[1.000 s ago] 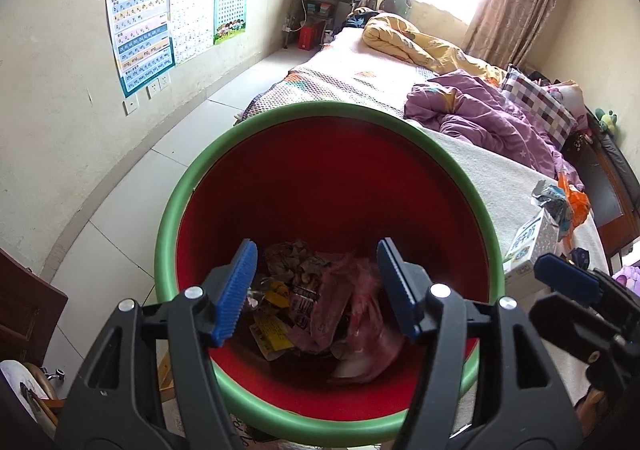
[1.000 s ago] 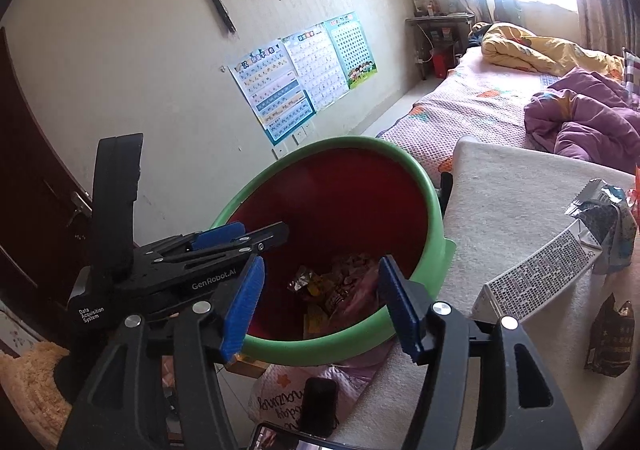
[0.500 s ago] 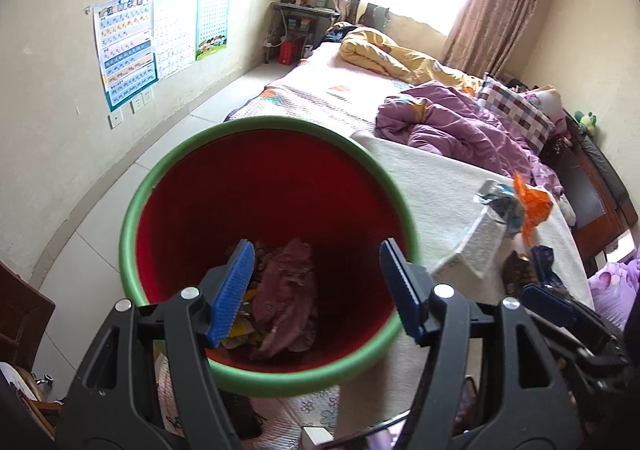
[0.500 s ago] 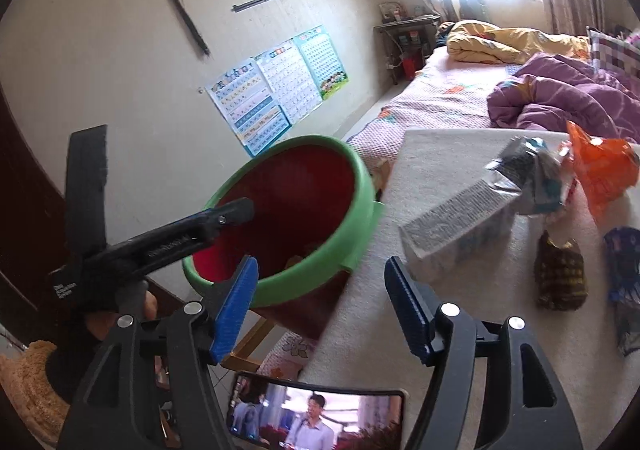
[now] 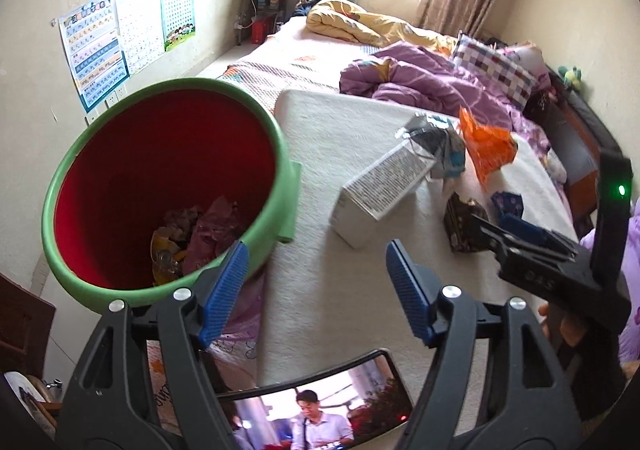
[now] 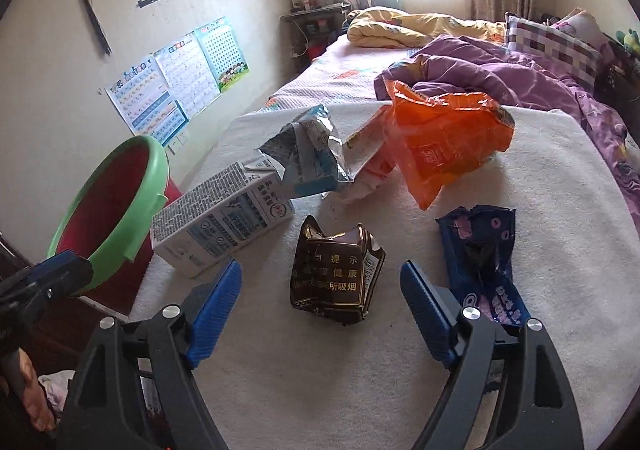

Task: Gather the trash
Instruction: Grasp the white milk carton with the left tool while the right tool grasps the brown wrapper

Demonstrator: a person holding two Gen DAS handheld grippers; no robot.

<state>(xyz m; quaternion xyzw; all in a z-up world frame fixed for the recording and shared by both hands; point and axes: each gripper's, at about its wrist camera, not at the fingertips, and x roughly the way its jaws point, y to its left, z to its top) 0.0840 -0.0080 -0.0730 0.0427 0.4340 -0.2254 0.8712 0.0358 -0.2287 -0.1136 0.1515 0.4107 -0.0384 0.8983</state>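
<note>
A green bin (image 5: 168,186) with a red inside holds crumpled wrappers and stands left of the white pad (image 5: 340,154). On the pad (image 6: 540,170) lie a white carton (image 6: 224,222), a silver-blue wrapper (image 6: 308,154), an orange bag (image 6: 444,146), a crumpled brown-gold pack (image 6: 336,270) and a dark blue wrapper (image 6: 480,250). My left gripper (image 5: 316,282) hangs over the pad's near left edge, beside the bin, jaws opening and empty. My right gripper (image 6: 320,302) hovers just short of the brown-gold pack, jaws opening, nothing pressed between them. The carton (image 5: 384,190) also shows in the left view.
A phone (image 5: 320,410) playing video lies at the pad's near edge. Behind the pad is a bed with a purple quilt (image 6: 500,70) and a yellow one (image 5: 360,26). Posters (image 5: 128,34) hang on the left wall. A dark wooden piece (image 5: 24,326) stands low at left.
Both grippers swung right, away from above the bin and over the pad. The right one dropped toward the brown-gold pack. Both sets of jaws stand wider than before.
</note>
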